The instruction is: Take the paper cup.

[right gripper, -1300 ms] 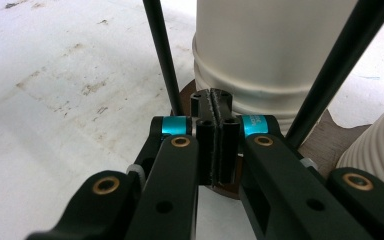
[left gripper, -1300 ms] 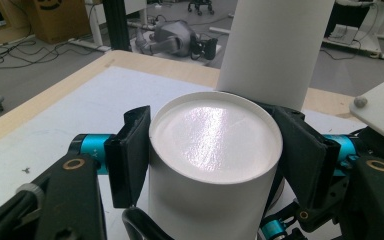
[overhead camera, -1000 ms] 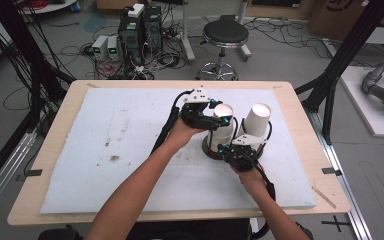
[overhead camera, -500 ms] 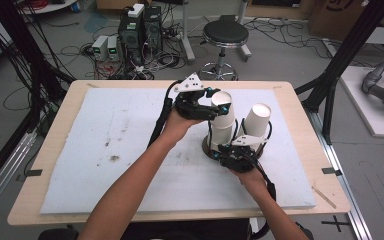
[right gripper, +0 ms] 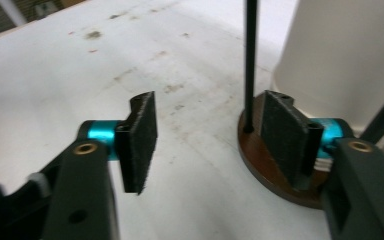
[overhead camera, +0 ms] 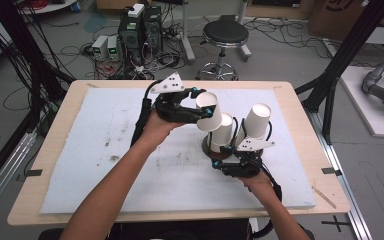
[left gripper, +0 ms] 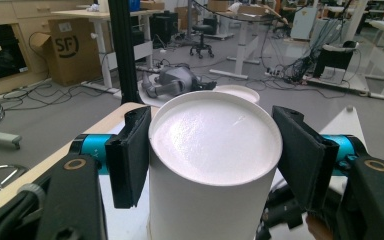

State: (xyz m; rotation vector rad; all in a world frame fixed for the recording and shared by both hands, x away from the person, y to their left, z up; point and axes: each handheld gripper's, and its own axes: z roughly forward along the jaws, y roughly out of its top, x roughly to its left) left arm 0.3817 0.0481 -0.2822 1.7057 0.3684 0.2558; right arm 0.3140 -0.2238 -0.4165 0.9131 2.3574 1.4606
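pinching a white paper cup (left gripper: 215,165) between its fingers, the left gripper (overhead camera: 192,107) held it raised over the cup rack (overhead camera: 215,150), whose wooden base (right gripper: 265,160) lay against the right gripper's (right gripper: 215,145) spread fingers and might tip if the cup snagged.

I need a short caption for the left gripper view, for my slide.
Left gripper holds an upside-down white paper cup between its black jaws, lab floor beyond.
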